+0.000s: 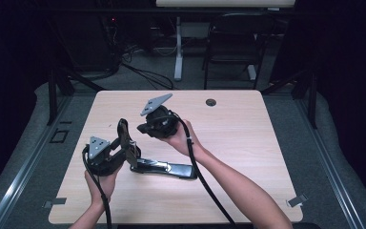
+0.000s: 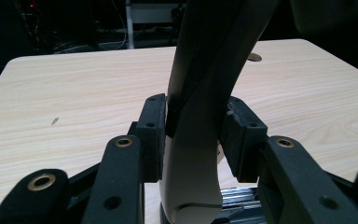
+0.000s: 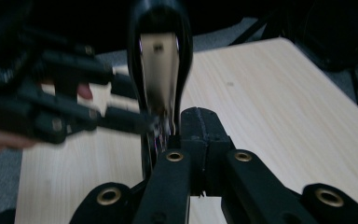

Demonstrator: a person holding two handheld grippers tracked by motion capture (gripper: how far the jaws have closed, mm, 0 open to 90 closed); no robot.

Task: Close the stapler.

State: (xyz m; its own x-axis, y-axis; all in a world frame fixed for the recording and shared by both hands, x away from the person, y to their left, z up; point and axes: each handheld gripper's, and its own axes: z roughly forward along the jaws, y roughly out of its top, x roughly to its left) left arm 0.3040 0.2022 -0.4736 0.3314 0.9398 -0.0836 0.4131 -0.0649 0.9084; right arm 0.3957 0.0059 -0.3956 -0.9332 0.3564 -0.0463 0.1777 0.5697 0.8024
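Open black stapler [image 1: 167, 168] low on the pale wooden table [image 1: 238, 138], toward 7 o'clock of the table's middle, its base flat with the metal rail up and running out toward 3 o'clock. Top arm [image 1: 123, 134] swung upright at the 9 o'clock end. Left gripper [image 1: 126, 149] clamped on that arm, one pad pressed to each side of it, plain in the left gripper view [image 2: 196, 135]. Right gripper [image 1: 141, 129] at 1 o'clock of the left one, held above the table, jaws pressed together with nothing between them [image 3: 200, 128], tips just beside the arm's shiny underside [image 3: 160, 60]. Small round grommet [image 1: 211, 102] at 12 o'clock near the far edge. Any lettering on the stapler too small to read.
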